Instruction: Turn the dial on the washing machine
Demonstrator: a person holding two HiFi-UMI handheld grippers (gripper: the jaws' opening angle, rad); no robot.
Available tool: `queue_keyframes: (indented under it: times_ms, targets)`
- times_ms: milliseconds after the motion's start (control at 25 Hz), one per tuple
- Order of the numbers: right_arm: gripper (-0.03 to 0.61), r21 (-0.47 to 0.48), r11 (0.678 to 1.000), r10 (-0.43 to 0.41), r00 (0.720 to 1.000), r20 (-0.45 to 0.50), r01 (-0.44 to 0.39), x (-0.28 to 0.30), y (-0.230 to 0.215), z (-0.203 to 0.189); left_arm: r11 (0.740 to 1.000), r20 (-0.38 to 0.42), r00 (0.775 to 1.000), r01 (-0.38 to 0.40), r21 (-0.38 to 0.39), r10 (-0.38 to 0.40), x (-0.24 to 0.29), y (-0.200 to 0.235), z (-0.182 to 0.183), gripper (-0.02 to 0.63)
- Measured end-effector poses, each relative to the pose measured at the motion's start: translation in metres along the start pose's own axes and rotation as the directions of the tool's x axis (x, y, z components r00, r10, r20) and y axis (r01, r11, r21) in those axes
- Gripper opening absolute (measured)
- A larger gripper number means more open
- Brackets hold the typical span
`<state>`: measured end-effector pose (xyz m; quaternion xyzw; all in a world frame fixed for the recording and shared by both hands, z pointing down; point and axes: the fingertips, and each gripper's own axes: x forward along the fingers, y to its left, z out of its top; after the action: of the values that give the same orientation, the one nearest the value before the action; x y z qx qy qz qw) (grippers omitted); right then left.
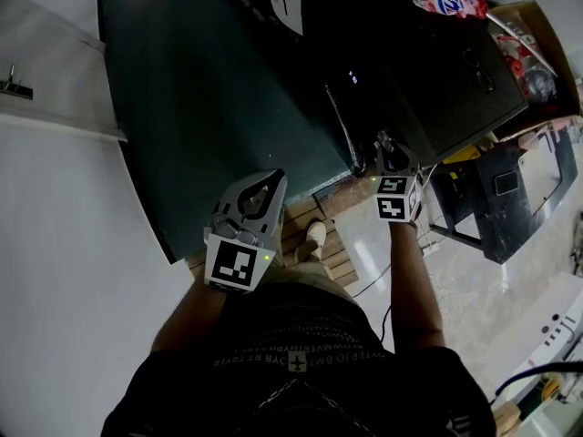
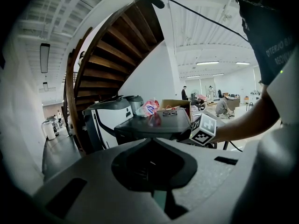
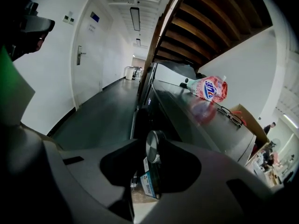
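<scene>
Well short of finished. Reach done: right tool (image 1: pixel 389 150) up against the front of the washer (image 1: pixel 428 71), near its corner, jaws narrowed to the width of the dial (image 3: pixel 153 146) and lying on either side of it. Looks like a grip (contact on both sides seems made, though hard to swear to). Left to do, as a judgement: the turn itself. No readable mark on the dial, so no telling how far round it stands or whether any turning is done.

Left tool (image 1: pixel 271 182) idle, well apart from the washer, out over the floor (image 1: pixel 209 98); jaws closed tip to tip, holding nothing.

As for the dial: sits on the front panel, below the edge of the top surface, right between the right tool's jaws. Round and squat, with a brushed silver face. Points out of the panel, away from the washer's body and toward the floor side (leftward in the right gripper view). Axis level, square to the panel; no long side across the face, being a circle. Calls, by the look of it, for a twist about that level axis.
</scene>
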<state>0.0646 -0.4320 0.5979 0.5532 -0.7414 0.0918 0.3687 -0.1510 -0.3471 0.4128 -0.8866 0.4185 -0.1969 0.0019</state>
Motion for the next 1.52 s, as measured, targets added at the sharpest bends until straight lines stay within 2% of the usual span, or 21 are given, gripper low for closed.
queue_keyframes:
  times_ms: [120,520,720,880,1000,1240,1400,1520]
  targets:
    - [0.086,0.024,1.0,0.002,1.0,0.0,-0.002,-0.001,-0.001,0.0,1.0,-0.006,1.0,-0.001,0.017,0.001,-0.003,-0.003,0.002,0.006]
    - [0.08,0.063,0.998,0.035,0.999,-0.034,-0.032,-0.003,0.0,0.001,0.999,-0.008,0.999,-0.048,0.0,0.048,-0.019,-0.001,0.005,0.006]
    - [0.08,0.082,0.996,0.041,0.998,-0.046,-0.037,-0.005,0.001,-0.003,0.997,0.008,0.998,-0.069,0.038,0.068,-0.027,-0.002,0.011,0.006]
    - [0.064,0.095,0.995,0.049,0.996,-0.072,-0.043,-0.005,-0.001,-0.008,0.996,0.014,0.997,-0.082,0.023,0.081,-0.031,0.003,0.014,0.006]
    - [0.083,0.102,0.994,0.058,0.996,-0.065,-0.051,-0.008,-0.002,-0.011,0.997,0.02,0.997,-0.081,0.013,0.081,-0.03,0.003,0.018,0.006]
    - [0.112,0.001,0.999,0.036,0.999,0.016,-0.036,-0.017,-0.003,0.017,0.996,0.041,0.995,-0.09,0.007,0.09,-0.034,0.009,0.031,0.006]
    - [0.117,-0.049,0.998,0.04,0.999,-0.007,-0.04,-0.005,0.003,0.024,0.997,0.039,0.996,-0.078,0.007,0.077,-0.031,0.007,0.037,0.006]
    - [0.121,-0.065,0.997,0.031,0.999,-0.031,-0.033,0.004,0.008,0.019,0.998,0.03,0.998,-0.051,-0.031,0.052,-0.028,0.004,0.038,0.006]
